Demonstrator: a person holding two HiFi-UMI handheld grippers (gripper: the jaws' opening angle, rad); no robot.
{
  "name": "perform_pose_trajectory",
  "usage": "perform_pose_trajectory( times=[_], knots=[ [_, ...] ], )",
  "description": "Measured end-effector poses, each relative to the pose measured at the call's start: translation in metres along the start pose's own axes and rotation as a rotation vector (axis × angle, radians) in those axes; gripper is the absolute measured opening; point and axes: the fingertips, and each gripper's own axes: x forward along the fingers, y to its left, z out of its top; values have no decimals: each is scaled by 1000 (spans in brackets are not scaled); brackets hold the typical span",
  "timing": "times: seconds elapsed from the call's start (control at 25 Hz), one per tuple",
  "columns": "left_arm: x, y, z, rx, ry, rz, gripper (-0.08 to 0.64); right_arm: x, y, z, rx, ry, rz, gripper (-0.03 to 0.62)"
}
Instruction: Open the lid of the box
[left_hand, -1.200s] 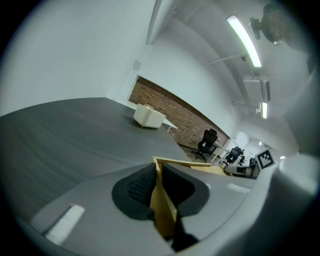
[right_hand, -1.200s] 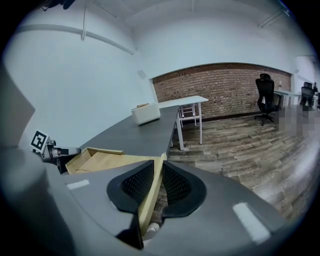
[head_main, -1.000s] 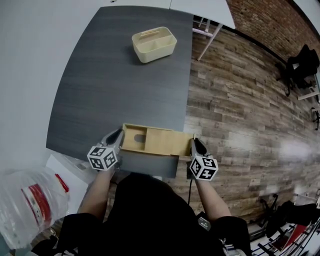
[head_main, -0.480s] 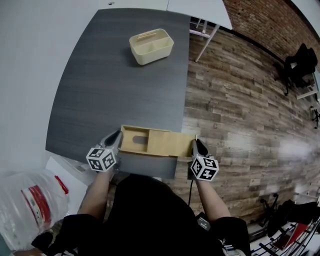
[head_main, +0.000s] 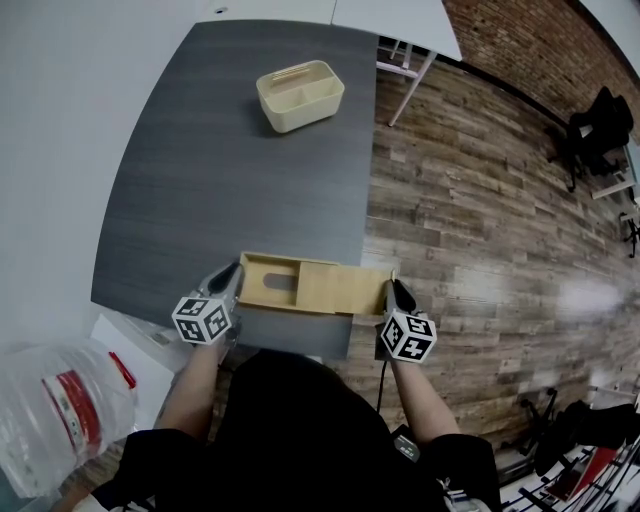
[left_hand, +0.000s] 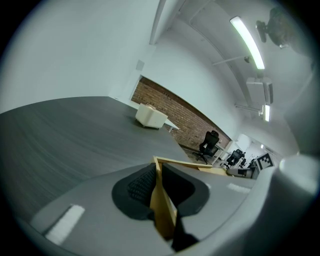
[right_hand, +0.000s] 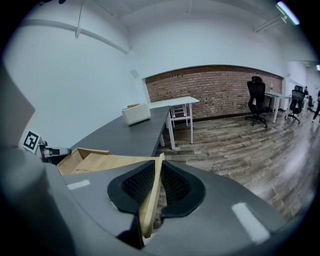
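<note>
A flat wooden box (head_main: 268, 283) lies at the near edge of the dark grey table (head_main: 230, 180), part of it jutting past the table's right side. Its sliding lid (head_main: 335, 288) is drawn to the right, so the left part of the inside shows. My left gripper (head_main: 237, 272) is shut on the box's left end wall (left_hand: 162, 212), which stands edge-on between its pads (left_hand: 137, 182). My right gripper (head_main: 391, 287) is shut on the right end of the lid (right_hand: 149, 200); its jaws have just been closing, with the thin board between them.
A cream two-part caddy (head_main: 300, 93) stands at the far end of the table. A clear plastic bag with a red-labelled item (head_main: 60, 400) lies at the lower left, off the table. Wood-plank floor (head_main: 480, 200) spreads to the right, with a white table (right_hand: 175, 102) and office chairs (right_hand: 256, 97) beyond.
The lid has slid a little further right with my right gripper, baring slightly more of the box's inside. The left gripper has kept its hold in place.
</note>
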Motion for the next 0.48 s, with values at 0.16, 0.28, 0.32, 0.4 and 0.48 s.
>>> perform_pose_trajectory(
  times=[0.16, 0.28, 0.32, 0.4, 0.48],
  knots=[
    [-1, 2, -1, 17, 5, 6, 37, -2, -7, -1, 19, 2, -22, 43],
    [-1, 2, -1, 30, 10, 8, 37, -2, -10, -1, 26, -1, -32, 41],
    [-1, 2, -1, 33, 11, 9, 37, -2, -11, -1, 28, -2, -34, 41],
    [0, 2, -2, 36, 12, 11, 37, -2, -14, -1, 30, -2, -38, 41],
    [0, 2, -2, 36, 12, 11, 37, -3, -16, -1, 31, -3, -43, 40]
  ],
)
